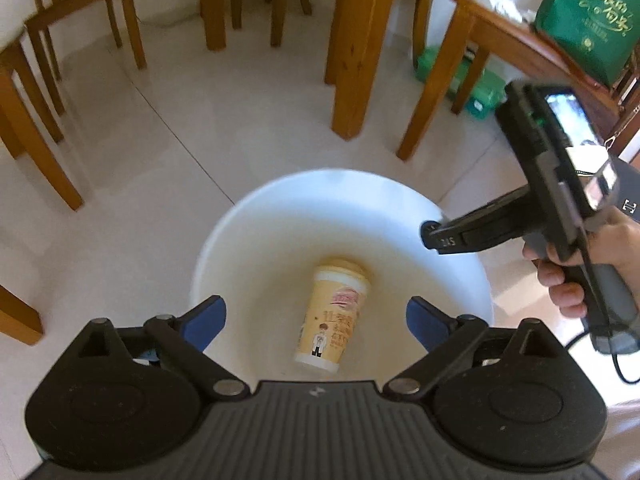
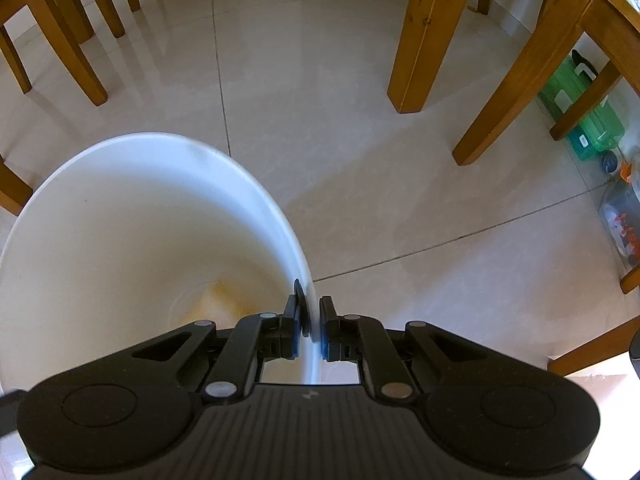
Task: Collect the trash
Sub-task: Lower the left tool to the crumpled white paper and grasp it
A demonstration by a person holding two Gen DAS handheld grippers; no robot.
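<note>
Low centre of the left wrist view, the cup (image 1: 334, 316) lay inside the white bin (image 1: 224, 240), already dropped; left tongs (image 1: 316, 324) spread empty above, right tongs (image 2: 314, 320) pinching the bin rim; other trash not visible.

Wooden chair legs (image 2: 424, 36) on tiled floor (image 2: 320, 140), green box (image 1: 592, 16) on table, green case (image 2: 584, 120) below.

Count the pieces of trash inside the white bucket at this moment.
1. A yellow printed paper cup lies on its side at the bottom of the white bucket, below the open left gripper. The gripper body hides the bucket's near part, so more may be hidden.
</note>
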